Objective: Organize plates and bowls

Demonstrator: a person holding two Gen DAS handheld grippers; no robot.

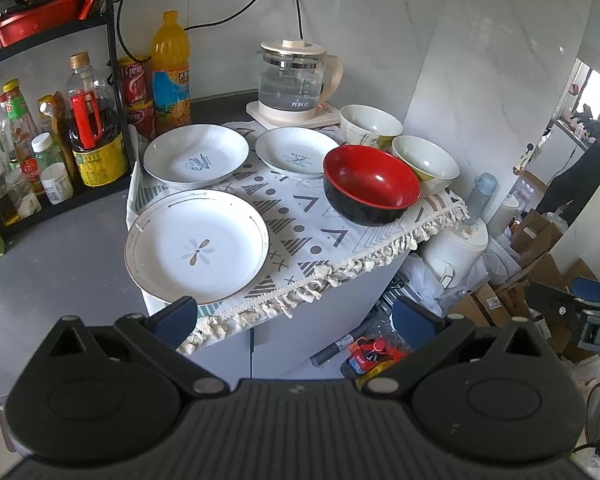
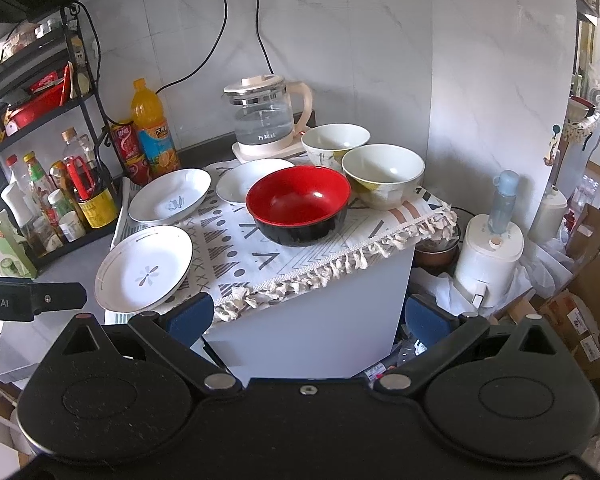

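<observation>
1. The left tongs (image 1: 296, 312) are spread wide and hold nothing. They hang in the air just off the near edge of the worktop (image 1: 332, 292).
2. The right tongs (image 2: 308, 312) are spread wide too, and nothing is between them. They also hang off the near edge, pointing down at the dishes.
3. A patterned cloth with a fringe (image 1: 300, 216) covers the worktop, and all the dishes sit on it.
4. The plate with a flower in the middle (image 1: 197, 247) is at the near left corner. It is the dish closest to the left tongs.
5. Behind it, by the left edge, sits a white plate with a blue drawing (image 1: 196, 154).
6. Beside that one, toward the back middle, is a smaller white plate (image 1: 296, 151).
7. The red bowl with a black outside (image 1: 371, 188) stands near the right edge, just in front of the smaller plate.
8. A pale bowl (image 1: 426, 162) sits just behind the red bowl, at the right edge. They look like they touch.
9. Another pale bowl (image 1: 370, 125) is at the back right corner, close to the first pale bowl.
10. A glass kettle (image 1: 296, 80) stands on its base at the back edge.
11. To the left of the worktop is a black rack (image 1: 112, 60) with an orange drink bottle (image 1: 171, 72), red cans and sauce bottles.
12. Below the right edge stands a white machine (image 2: 490, 264), with cardboard boxes near it.
</observation>
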